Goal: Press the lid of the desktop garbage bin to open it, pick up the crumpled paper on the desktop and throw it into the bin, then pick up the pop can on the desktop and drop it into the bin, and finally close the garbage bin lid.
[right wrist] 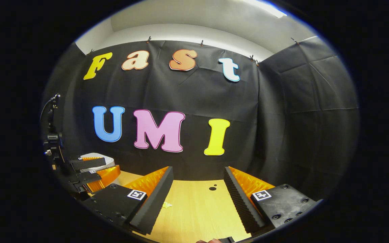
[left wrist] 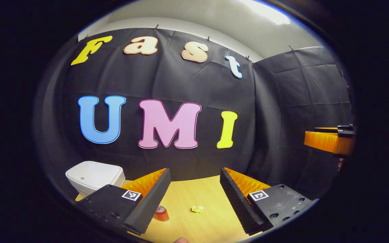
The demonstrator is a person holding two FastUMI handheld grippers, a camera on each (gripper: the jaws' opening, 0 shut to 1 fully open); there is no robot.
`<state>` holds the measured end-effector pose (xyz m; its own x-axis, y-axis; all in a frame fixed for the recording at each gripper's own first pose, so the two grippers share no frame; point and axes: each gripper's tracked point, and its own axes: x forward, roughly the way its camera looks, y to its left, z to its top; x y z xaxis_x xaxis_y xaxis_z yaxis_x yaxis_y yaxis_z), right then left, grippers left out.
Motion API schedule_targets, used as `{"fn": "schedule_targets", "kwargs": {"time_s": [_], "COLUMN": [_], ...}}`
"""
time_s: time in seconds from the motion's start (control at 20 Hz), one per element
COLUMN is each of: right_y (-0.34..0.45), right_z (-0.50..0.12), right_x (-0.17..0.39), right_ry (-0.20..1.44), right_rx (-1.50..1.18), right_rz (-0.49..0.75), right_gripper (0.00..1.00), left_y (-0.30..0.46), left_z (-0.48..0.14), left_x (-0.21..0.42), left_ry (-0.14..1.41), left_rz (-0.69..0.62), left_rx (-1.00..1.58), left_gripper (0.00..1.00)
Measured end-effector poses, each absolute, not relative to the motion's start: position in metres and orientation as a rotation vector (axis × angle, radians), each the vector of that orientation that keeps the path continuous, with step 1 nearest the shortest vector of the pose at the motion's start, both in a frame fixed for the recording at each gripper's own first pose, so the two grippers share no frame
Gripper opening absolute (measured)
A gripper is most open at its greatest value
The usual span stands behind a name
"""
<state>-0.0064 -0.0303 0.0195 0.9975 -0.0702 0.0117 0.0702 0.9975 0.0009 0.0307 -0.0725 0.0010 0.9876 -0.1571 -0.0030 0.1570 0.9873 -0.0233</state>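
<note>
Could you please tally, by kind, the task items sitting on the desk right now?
Garbage bin, white, lid shut: 1
Crumpled paper, yellow: 1
Pop can, red: 1
Total: 3

From my left hand-held gripper's view, its own finger (left wrist: 149, 202) covers part of the pop can (left wrist: 161, 214), and the crumpled paper (left wrist: 198, 209) is too small to make out. From my right, the garbage bin (right wrist: 105, 160) sits mostly behind my left hand-held gripper (right wrist: 91, 170).
</note>
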Motion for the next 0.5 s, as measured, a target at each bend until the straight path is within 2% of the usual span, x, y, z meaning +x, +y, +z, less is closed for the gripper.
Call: {"fn": "schedule_targets", "kwargs": {"time_s": [0.25, 0.5], "right_y": [-0.038, -0.027], "right_z": [0.01, 0.007], "right_x": [-0.002, 0.009], "right_ry": [0.004, 0.002], "right_rx": [-0.001, -0.015], "right_rz": [-0.072, -0.031], "right_gripper": [0.98, 0.98], "left_y": [-0.079, -0.049], "left_z": [0.001, 0.011], "left_x": [0.031, 0.028], "left_ry": [0.005, -0.013], "left_rz": [-0.167, -0.095], "left_rx": [-0.019, -0.004], "left_gripper": [1.0, 1.0]}}
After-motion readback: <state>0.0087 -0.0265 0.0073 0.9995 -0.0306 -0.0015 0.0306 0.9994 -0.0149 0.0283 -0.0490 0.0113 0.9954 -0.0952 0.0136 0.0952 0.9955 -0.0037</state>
